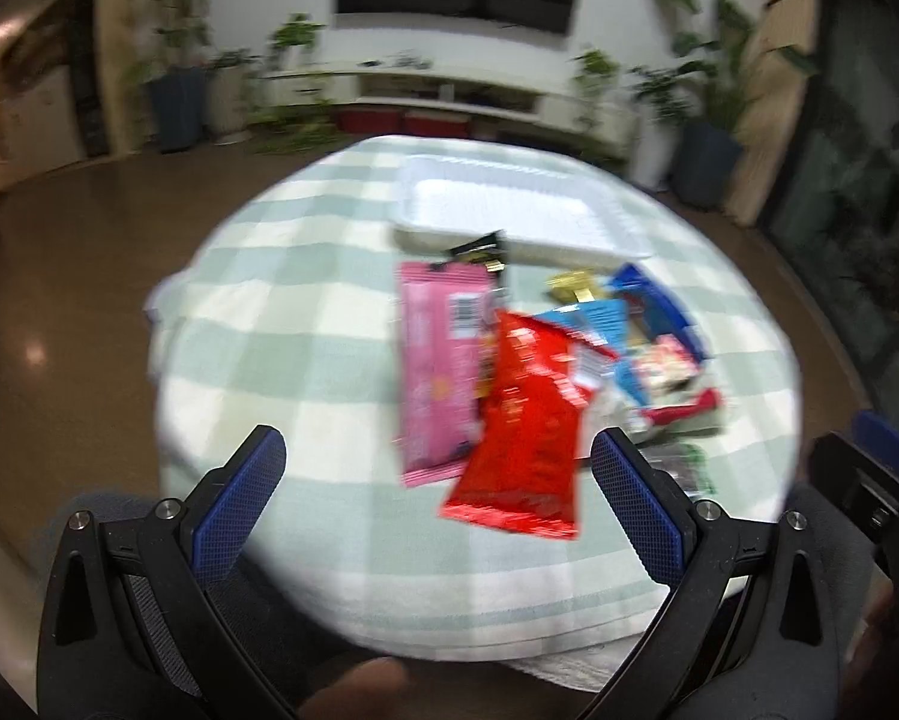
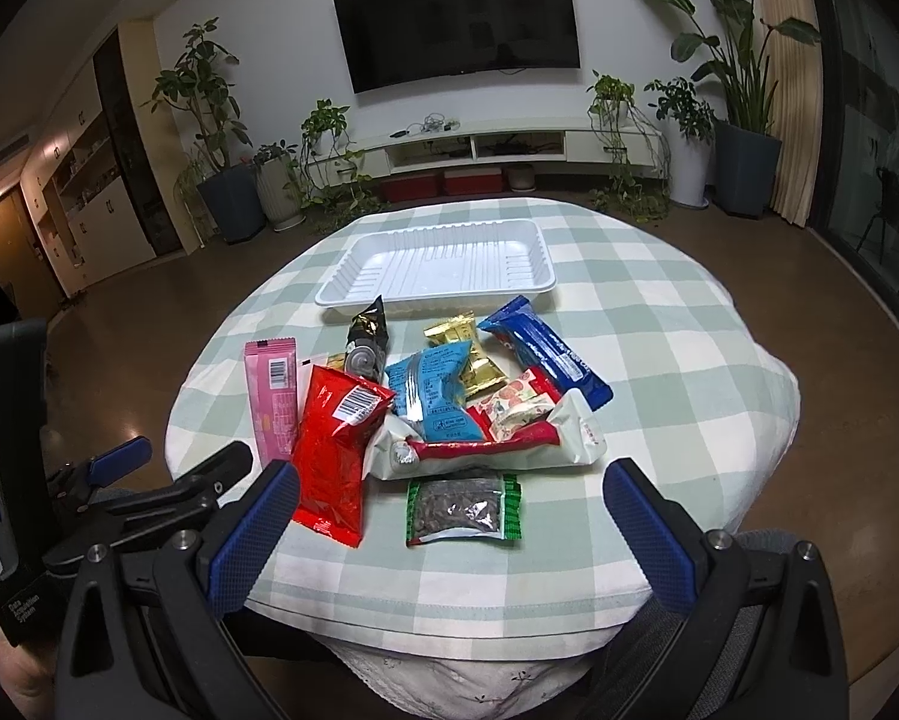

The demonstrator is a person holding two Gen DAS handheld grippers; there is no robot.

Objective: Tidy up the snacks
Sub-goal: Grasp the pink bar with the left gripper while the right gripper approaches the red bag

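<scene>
Nothing has gone into the tray (image 2: 353,291) yet, so I judge I am at the very start: choosing a first packet and reaching for it. It sits empty at the far side of the desk (image 2: 659,360), in the upper middle of the right wrist view, with the snacks (image 2: 449,396) heaped just in front of it, the nearest ones almost touching its near rim.

My left gripper (image 1: 437,468) has its jaws wide apart and holds nothing. In its blurred view the red bag (image 1: 524,426) lies between the fingers in the lower middle of the frame, with the pink packet (image 1: 440,366) just beside it to the left, partly under its edge. I cannot tell from the blur how far above the bag I am.

My right gripper (image 2: 449,501) is also spread wide and empty. The green seed packet (image 2: 463,509) lies flat between its fingers, at the near edge of the heap and free of the others, while the white-and-red wrapper (image 2: 485,441) is just above it in the frame.

Next, I think, comes lowering one gripper onto a loose packet, pinching an edge cleanly, and carrying it up-frame into the tray. The thin flat wrappers may slide on the cloth rather than lift.
</scene>
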